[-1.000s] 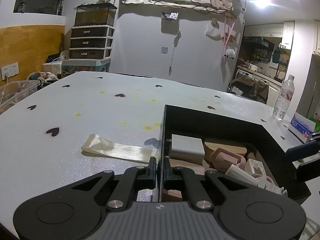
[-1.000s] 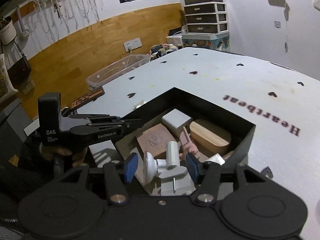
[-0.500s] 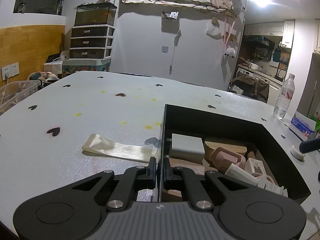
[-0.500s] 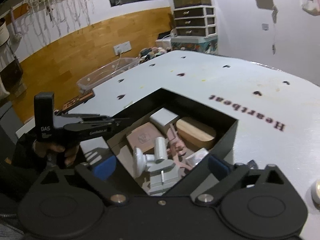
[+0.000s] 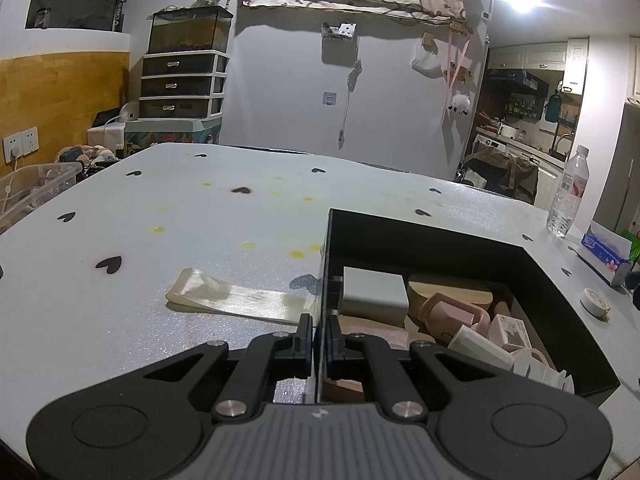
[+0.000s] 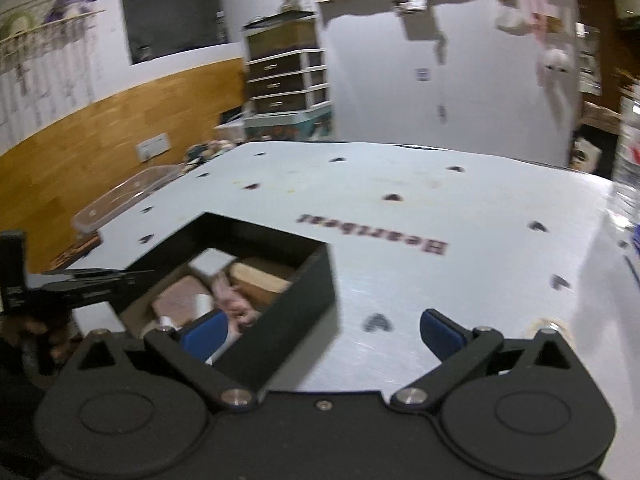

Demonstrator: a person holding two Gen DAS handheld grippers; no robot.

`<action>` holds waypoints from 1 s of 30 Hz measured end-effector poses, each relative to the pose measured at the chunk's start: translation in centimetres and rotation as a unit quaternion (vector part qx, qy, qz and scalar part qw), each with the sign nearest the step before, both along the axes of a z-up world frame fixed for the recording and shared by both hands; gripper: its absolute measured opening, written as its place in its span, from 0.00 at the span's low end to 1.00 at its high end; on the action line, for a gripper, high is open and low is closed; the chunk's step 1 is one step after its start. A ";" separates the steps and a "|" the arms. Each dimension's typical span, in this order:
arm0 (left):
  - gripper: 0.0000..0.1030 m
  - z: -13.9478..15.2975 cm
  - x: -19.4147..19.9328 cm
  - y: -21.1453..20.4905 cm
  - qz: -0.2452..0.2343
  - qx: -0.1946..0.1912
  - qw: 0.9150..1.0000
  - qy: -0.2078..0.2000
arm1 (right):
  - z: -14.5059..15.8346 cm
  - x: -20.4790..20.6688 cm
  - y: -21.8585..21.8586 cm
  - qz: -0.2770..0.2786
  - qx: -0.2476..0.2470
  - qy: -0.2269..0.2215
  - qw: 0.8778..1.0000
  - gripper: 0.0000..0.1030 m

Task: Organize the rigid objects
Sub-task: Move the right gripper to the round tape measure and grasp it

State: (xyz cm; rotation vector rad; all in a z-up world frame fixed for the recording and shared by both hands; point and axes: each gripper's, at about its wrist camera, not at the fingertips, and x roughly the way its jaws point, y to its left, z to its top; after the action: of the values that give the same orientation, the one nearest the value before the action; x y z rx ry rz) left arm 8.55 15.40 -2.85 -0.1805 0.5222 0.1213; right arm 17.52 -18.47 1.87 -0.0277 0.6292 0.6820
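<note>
A black open box [image 5: 448,236] stands on the white table and holds several rigid items: a grey block [image 5: 374,294], a wooden oval piece [image 5: 448,294], a pink piece [image 5: 454,316] and small white boxes [image 5: 508,330]. My left gripper [image 5: 318,336] is shut on the box's near-left wall. The box also shows in the right wrist view [image 6: 296,300], blurred. My right gripper [image 6: 322,330] is open and empty, above the table just right of the box. A small round white lid [image 5: 595,301] lies on the table right of the box.
A flat translucent strip [image 5: 236,300] lies on the table left of the box. A water bottle [image 5: 568,192] and a tissue pack [image 5: 606,252] stand at the far right. A clear plastic bin [image 5: 32,188] sits off the table's left edge.
My right gripper let go of the white piece into the box, opened wide and swung right, out over the table. My left gripper stayed shut on the box wall.
</note>
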 end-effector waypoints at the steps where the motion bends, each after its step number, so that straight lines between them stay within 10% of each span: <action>1: 0.06 0.0 0.0 0.0 0.000 0.000 1.000 0.000 | -0.3 0.2 -0.7 -0.016 -0.001 0.002 1.000 1.00; 12: 0.06 -0.1 -0.3 0.2 0.002 -0.003 1.000 -0.001 | -5.0 2.9 -6.0 -0.179 -0.024 0.040 0.983 1.00; 30: 0.06 0.1 -0.2 -0.2 0.008 0.012 1.000 0.010 | -7.8 8.6 -5.6 -0.206 -0.074 0.027 0.975 0.84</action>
State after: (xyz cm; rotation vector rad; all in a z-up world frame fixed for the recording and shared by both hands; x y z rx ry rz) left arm 8.32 15.18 -2.80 -0.1594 0.5396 0.1461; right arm 26.15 -24.07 -5.95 -0.0160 0.7117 0.2342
